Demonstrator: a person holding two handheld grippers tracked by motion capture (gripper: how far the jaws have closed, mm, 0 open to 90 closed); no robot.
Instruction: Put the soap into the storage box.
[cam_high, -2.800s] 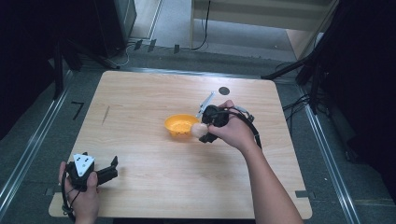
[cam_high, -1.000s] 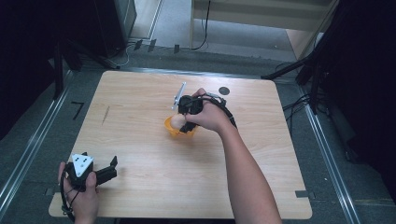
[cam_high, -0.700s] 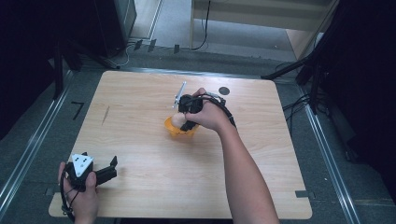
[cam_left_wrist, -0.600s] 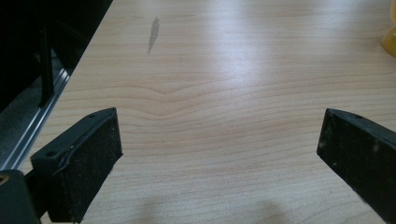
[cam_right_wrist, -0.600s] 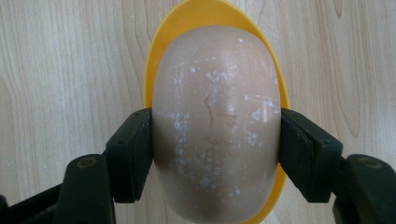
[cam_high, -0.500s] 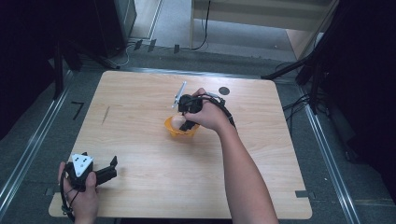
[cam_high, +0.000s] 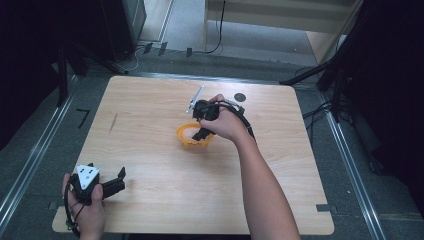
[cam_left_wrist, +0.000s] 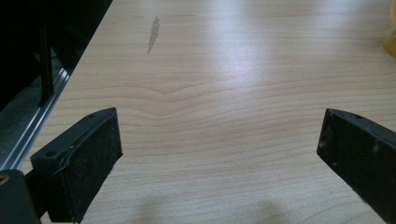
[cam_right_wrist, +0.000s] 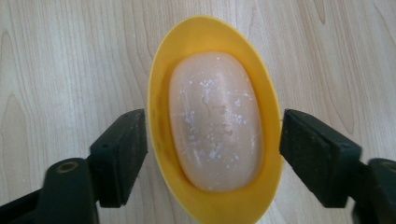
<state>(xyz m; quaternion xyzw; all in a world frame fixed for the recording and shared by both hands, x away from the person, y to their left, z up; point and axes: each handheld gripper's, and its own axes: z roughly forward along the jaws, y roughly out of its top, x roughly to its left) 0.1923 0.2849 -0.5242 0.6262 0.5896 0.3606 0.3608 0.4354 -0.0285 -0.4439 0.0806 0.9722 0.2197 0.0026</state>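
Soap (cam_right_wrist: 215, 122): lies in yellow dish (cam_right_wrist: 161, 84).
Right gripper (cam_right_wrist: 212, 149): jaws apart, astride dish, holding nothing.
Left gripper (cam_left_wrist: 219, 154): wide, empty.
Left to do: probably nothing.

A pale wooden bench (cam_high: 150, 130) with rounded corners takes up the middle of the high view, its grain running left to right. A yellow oval dish (cam_high: 189, 138) stands directly on it just above the centre of the frame, with a peach-coloured soap bar (cam_right_wrist: 215, 119) lying inside. A small dark round spot (cam_high: 240, 97) sits near the upper edge, and a thin grey streak (cam_high: 114, 122) marks the left part.
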